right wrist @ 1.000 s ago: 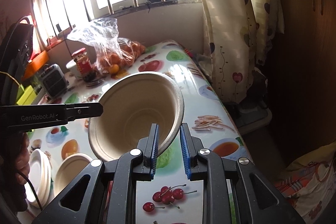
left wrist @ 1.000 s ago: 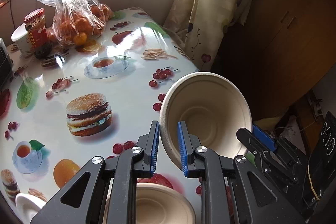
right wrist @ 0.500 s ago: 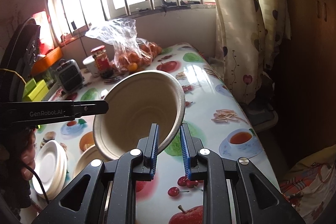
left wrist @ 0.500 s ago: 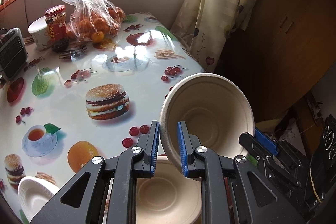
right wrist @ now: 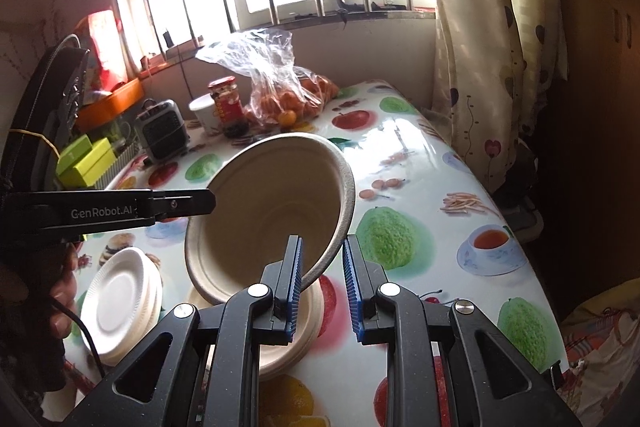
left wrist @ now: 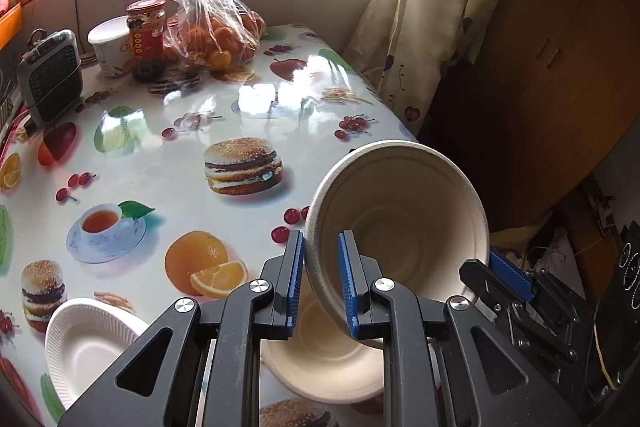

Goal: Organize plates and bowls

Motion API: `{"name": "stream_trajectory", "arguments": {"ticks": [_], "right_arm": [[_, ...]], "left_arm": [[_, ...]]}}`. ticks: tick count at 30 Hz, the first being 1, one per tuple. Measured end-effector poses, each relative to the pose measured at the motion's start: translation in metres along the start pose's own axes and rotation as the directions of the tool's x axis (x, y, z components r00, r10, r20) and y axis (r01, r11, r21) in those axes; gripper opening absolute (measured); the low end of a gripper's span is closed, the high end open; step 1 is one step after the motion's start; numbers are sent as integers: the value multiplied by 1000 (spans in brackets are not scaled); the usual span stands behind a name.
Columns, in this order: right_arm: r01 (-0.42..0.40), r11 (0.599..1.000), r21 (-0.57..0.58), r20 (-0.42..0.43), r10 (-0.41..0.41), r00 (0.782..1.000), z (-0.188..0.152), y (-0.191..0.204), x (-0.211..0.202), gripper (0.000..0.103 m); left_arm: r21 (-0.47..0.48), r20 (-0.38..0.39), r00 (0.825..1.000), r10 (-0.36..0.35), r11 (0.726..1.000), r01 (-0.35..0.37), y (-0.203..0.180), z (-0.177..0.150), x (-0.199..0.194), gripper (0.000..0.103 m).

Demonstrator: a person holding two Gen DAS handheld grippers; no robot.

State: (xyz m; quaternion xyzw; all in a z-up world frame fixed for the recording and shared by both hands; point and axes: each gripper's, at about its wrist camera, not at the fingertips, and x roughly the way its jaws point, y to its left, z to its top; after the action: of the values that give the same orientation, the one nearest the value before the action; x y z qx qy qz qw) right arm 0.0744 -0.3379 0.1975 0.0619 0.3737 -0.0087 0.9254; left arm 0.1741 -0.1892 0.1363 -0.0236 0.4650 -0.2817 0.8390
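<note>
Both grippers point(left wrist: 320, 279) point(right wrist: 322, 281) clamped on tilted bowl point(left wrist: 400, 227)

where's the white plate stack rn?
On the table, low left in both wrist views: white plate stack sits just left of the beige bowl stack, beside the printed orange.

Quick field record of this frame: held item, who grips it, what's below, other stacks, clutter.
held: beige bowl, tilted, lifted off the table
left gripper: shut on bowl rim
right gripper: shut on opposite rim
below: beige bowl stack on table
other stack: white plates, beside the bowl stack
clutter at the far end: bag of oranges, red-lidded jar, small heater
</note>
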Motion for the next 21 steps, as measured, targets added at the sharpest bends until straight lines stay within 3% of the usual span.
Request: {"name": "stream_trajectory", "arguments": {"ticks": [21], "right_arm": [[-8,1000,16,-29,9,1000,-30,23,-3,20]], "left_arm": [[-26,-26,1000,-2,1000,1,20,-33,-4,19]]}}
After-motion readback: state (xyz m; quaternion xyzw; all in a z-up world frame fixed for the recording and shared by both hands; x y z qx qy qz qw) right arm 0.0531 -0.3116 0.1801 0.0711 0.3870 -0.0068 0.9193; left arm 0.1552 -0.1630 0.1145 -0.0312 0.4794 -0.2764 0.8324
